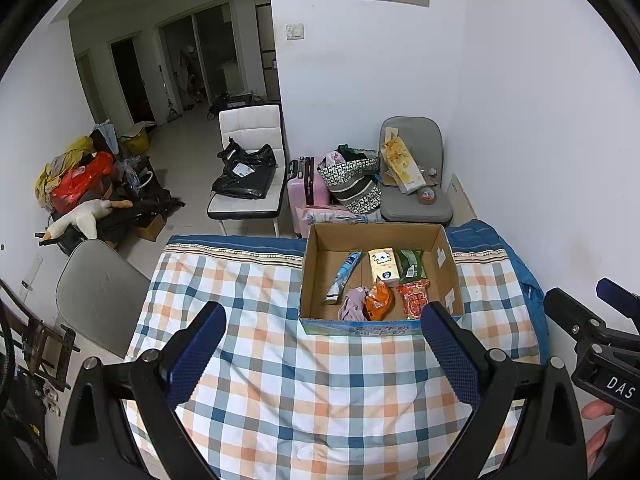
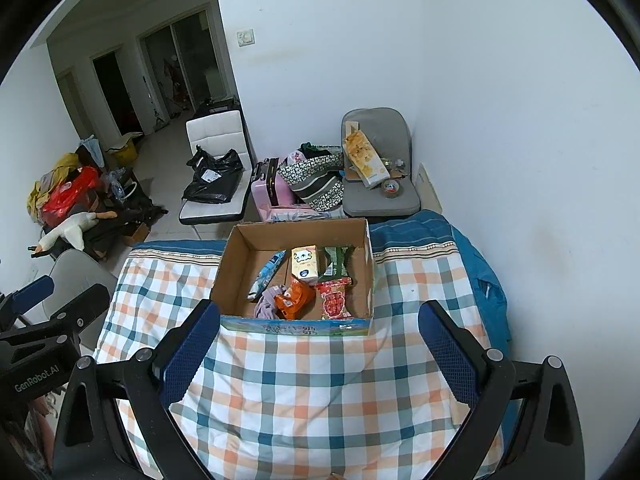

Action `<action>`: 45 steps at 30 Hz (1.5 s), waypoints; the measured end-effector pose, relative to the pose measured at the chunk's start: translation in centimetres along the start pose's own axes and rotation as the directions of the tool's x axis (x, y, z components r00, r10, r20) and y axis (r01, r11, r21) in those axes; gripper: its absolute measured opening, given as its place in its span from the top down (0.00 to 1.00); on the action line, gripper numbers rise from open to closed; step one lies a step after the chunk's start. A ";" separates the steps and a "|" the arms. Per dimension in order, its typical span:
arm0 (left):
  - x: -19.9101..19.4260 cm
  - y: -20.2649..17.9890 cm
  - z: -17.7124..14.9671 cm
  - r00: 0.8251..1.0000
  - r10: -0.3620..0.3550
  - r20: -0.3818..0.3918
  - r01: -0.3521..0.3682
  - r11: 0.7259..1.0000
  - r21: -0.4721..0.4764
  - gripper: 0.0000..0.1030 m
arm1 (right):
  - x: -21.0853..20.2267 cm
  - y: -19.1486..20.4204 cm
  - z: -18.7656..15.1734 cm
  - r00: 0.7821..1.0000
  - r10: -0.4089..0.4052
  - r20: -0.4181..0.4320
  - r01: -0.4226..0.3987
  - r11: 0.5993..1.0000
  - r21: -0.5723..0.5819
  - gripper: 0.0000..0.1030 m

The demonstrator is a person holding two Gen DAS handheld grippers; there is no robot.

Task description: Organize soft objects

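Note:
An open cardboard box stands on the checked blanket. Inside lie a blue packet, a cream tissue pack, a green packet, an orange packet, a red packet and a mauve cloth. My left gripper hovers open before the box, holding nothing. My right gripper is open too, just short of the box's front wall. Each gripper shows at the edge of the other's view.
Beyond the table stand a white chair with a black bag, a pink suitcase, a patterned tote and a grey chair. A pile with a plush goose lies left. White wall on the right.

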State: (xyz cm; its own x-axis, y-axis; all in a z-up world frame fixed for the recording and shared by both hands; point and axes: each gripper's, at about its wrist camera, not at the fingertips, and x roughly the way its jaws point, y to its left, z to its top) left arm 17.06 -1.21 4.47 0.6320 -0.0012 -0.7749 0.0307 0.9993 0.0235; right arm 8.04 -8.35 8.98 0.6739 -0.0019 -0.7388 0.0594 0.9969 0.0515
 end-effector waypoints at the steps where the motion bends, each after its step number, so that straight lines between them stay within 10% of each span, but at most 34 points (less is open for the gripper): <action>1: 0.0 0.0 -0.1 1.000 -0.001 -0.003 0.001 1.000 -0.002 0.03 | 0.0 0.0 0.0 1.000 -0.002 0.001 0.002 1.000 0.001 0.02; 45: -0.2 -0.2 -0.3 1.000 -0.013 0.000 0.013 1.000 -0.022 0.03 | 0.1 -0.8 -0.7 1.000 -0.018 0.004 0.018 1.000 0.006 0.02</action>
State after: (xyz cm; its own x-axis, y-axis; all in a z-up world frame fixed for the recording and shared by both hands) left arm 16.71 -1.41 4.40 0.6319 -0.0140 -0.7749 0.0217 0.9998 -0.0003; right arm 7.50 -9.07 8.39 0.6756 -0.0206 -0.7370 0.0759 0.9962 0.0418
